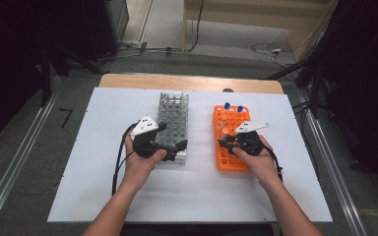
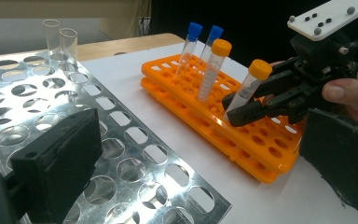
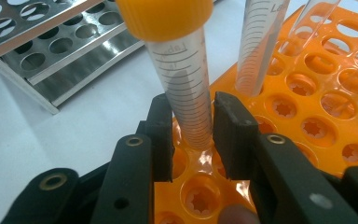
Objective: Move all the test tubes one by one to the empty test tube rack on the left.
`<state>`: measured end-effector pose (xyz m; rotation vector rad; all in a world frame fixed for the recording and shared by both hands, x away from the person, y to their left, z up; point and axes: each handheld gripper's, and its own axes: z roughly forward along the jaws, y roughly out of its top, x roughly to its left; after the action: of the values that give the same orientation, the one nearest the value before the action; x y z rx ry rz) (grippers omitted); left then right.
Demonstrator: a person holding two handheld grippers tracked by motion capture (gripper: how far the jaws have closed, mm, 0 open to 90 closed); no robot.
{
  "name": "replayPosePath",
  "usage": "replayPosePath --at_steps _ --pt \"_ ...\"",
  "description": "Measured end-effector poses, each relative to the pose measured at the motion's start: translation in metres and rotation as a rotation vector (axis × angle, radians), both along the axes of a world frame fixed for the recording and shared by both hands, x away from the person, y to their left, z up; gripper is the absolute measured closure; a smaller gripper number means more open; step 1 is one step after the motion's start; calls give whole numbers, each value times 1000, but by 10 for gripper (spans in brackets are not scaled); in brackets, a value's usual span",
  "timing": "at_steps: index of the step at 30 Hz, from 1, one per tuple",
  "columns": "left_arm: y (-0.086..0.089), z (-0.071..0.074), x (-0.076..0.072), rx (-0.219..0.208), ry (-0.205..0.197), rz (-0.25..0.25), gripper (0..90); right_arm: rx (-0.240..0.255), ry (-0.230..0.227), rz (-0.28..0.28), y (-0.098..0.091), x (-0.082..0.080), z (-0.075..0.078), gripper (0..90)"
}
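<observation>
An orange-capped tube (image 3: 186, 79), standing tilted in a near hole of the orange rack (image 1: 226, 160) on the white tabletop (image 1: 192, 191), is clamped by the right gripper (image 3: 193, 135), while the left gripper (image 1: 174, 147) is held with jaws wide over the metal rack (image 2: 121, 154).

A white rectangular board (image 1: 192, 196) lies on a light wooden table (image 1: 192, 81), whose far edge shows beyond it. The table stands on a grey carpeted floor (image 1: 216, 61). Metal rails (image 1: 10, 172) run along both sides of the table. Black cables (image 1: 157, 49) trail over the floor behind, toward a pale wooden cabinet (image 1: 256, 14). Dark curtains (image 1: 364, 73) close off the sides.
</observation>
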<state>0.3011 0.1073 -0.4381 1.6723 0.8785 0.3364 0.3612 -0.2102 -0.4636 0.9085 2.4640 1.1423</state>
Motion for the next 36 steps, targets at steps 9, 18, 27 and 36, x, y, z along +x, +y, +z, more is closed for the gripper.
replayPosePath --at_steps 9,18,27,36 --pt "-1 0 -1 -1 0 -7 0 24 -12 -17 -3 0 1 722" --pt "-3 1 -2 -7 -3 -15 0 87 -56 -27 -10 -5 6 724" --pt "-11 3 -4 -7 -13 -41 3 143 -87 6 -15 -19 21 724" --pt "-22 6 -8 -5 -20 -89 24 156 -60 85 -1 -32 25 724"
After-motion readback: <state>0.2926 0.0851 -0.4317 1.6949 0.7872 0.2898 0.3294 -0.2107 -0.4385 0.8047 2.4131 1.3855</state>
